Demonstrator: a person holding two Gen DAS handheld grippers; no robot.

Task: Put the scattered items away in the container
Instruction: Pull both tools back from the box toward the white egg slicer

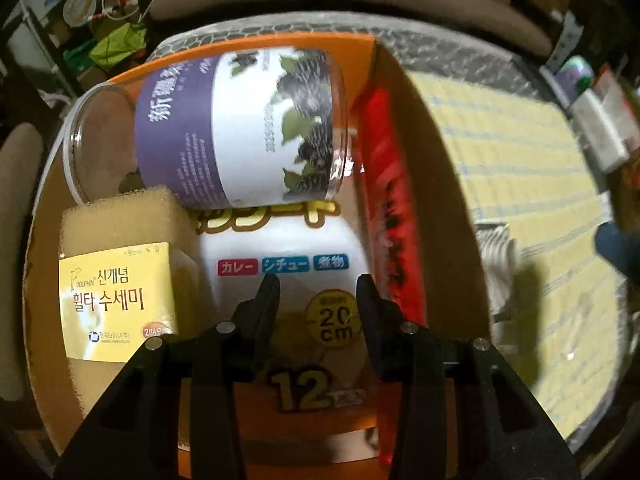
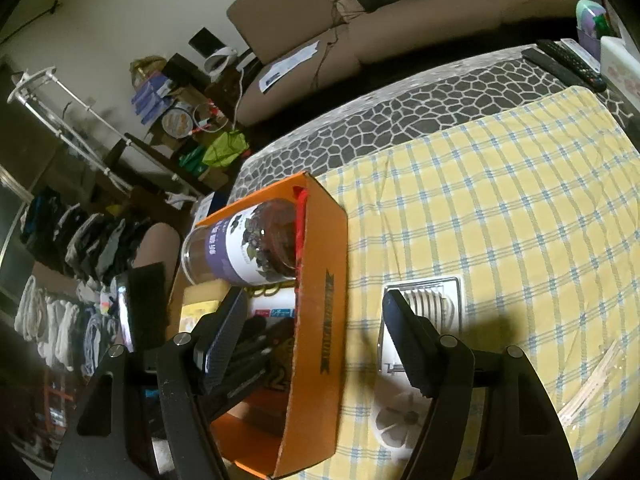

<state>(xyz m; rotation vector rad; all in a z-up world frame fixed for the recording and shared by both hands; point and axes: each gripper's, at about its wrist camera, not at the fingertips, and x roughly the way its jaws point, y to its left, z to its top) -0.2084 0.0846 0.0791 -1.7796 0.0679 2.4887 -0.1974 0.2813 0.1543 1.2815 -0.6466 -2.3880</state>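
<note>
We are looking at our left hand-held gripper (image 1: 318, 280): two matte black fingers tapering to narrow tips, each riding on angular black plastic arms with triangular cut-outs and round silver screws at the joints. Our right hand-held gripper (image 2: 316, 300) is showing the same black frame and screws, but broader fingers with dark textured pads.

orange box (image 2: 320, 280) crowded by jar (image 1: 240, 128), sponge pack (image 1: 120, 280), checked cloth (image 2: 500, 208) beside seemingly mostly open

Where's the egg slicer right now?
Right wrist view: the egg slicer lies on the checked cloth, right of the orange box, behind the right gripper.
</note>
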